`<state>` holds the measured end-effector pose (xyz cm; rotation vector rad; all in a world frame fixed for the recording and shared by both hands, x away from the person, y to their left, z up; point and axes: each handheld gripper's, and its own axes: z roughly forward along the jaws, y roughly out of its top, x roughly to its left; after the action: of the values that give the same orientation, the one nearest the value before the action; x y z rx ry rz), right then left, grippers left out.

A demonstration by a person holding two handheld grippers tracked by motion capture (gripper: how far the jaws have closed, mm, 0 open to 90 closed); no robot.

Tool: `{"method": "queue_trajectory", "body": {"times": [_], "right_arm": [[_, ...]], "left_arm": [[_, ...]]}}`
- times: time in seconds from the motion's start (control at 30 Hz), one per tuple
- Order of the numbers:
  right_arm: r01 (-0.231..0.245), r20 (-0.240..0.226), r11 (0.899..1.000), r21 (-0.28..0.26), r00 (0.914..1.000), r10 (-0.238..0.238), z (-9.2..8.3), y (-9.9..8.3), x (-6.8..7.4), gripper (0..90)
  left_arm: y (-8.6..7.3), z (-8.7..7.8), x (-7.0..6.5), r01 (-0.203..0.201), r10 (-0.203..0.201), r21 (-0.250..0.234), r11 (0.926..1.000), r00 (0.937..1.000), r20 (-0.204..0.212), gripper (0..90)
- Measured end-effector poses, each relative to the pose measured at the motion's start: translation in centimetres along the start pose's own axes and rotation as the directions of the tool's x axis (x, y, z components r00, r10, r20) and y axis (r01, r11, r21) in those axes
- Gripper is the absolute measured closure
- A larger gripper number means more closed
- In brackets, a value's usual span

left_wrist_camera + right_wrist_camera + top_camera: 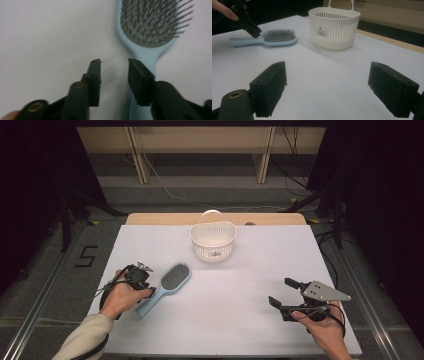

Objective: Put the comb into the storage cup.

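Lying flat at the left of the high view, the hairbrush (pixel 167 285) is pale blue plastic with an oval head, a dark grey pad thick with thin bristles and a straight, flattened handle that runs toward the lower left. The left gripper (pixel 148 287) sits right at that handle; in the left gripper view its matte black, blocky jaws stand apart, one jaw over the handle (pixel 147 58) and the other over bare sheet, with nothing pinched between them. At the lower right of the high view the right gripper (pixel 281 293) rests low over the sheet, its jaws spread wide and empty, a grey three-cornered plate on top. Toward the upper middle stands a white plastic basket (pixel 213 241), rounded, with slotted walls, a looped handle and a small label on its side. Everything rests on a smooth white sheet (pixel 230 310) covering the wooden table (pixel 165 218).
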<state>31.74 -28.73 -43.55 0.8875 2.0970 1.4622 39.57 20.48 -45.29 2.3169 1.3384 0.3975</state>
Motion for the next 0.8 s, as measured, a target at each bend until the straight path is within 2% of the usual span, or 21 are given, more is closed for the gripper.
{"method": "queue_trajectory", "body": {"times": [0.03, 0.07, 0.1, 0.2, 0.23, 0.33, 0.37, 0.4, 0.47, 0.5, 0.63, 0.8], "right_arm": [[0.001, 0.000, 1.000, 0.000, 1.0000, -0.001, 0.0, 0.0, 0.0, 15.8], [0.004, -0.001, 1.000, 0.000, 1.0000, -0.004, 0.0, 0.0, 0.0, 15.8], [0.003, 0.000, 1.000, -0.001, 1.0000, -0.003, 0.0, 0.0, 0.0, 15.8], [0.003, 0.000, 1.000, 0.001, 1.0000, -0.003, 0.0, 0.0, 0.0, 15.8], [0.002, -0.002, 1.000, 0.002, 1.0000, -0.002, 0.1, 0.0, 0.0, 15.8], [0.002, -0.002, 1.000, 0.002, 1.0000, -0.002, 0.1, 0.0, 0.0, 15.8], [0.002, -0.002, 1.000, 0.002, 1.0000, -0.002, 0.1, 0.0, 0.0, 15.8], [0.002, -0.003, 1.000, 0.002, 1.0000, -0.002, 0.1, 0.0, 0.0, 15.8], [0.002, -0.003, 1.000, 0.001, 1.0000, -0.002, 0.1, 0.0, 0.0, 15.8], [0.001, -0.003, 1.000, 0.002, 1.0000, -0.001, 0.1, 0.0, 0.0, 15.8], [0.003, -0.004, 1.000, 0.002, 1.0000, -0.003, 0.1, 0.0, 0.0, 15.8], [0.002, -0.002, 1.000, 0.005, 1.0000, -0.002, 0.1, 0.0, 0.0, 15.8]], "left_arm": [[0.4, -0.6, -0.1, 0.013, -0.013, -0.024, 0.9996, 0.9999, 0.010, 52.5], [0.4, -0.6, -0.1, 0.013, -0.013, -0.024, 0.9996, 0.9999, 0.010, 49.5], [0.7, -1.0, -0.3, 0.028, -0.027, -0.032, 0.9991, 0.9993, 0.027, 45.1], [0.9, -1.2, -0.5, 0.029, -0.027, -0.035, 0.9990, 0.9985, 0.047, 36.6], [1.0, -1.2, -0.7, 0.016, -0.014, -0.036, 0.9992, 0.9983, 0.057, 32.8], [1.1, -1.2, -1.0, 0.009, -0.008, -0.029, 0.9995, 0.9982, 0.059, 23.0], [1.1, -1.1, -1.1, 0.006, -0.004, -0.027, 0.9996, 0.9984, 0.057, 23.0], [1.1, -1.1, -1.3, -0.015, 0.015, -0.009, 0.9999, 0.9986, 0.050, 13.7], [1.1, -1.1, -1.3, -0.022, 0.022, -0.007, 0.9997, 0.9988, 0.045, 13.7], [1.2, -1.1, -1.5, -0.022, 0.023, -0.010, 0.9997, 0.9987, 0.045, 9.7], [1.3, -1.1, -1.6, -0.033, 0.033, -0.020, 0.9993, 0.9988, 0.035, 6.0], [1.4, -1.1, -1.8, -0.049, 0.049, -0.008, 0.9988, 0.9973, 0.054, 5.7]]}}
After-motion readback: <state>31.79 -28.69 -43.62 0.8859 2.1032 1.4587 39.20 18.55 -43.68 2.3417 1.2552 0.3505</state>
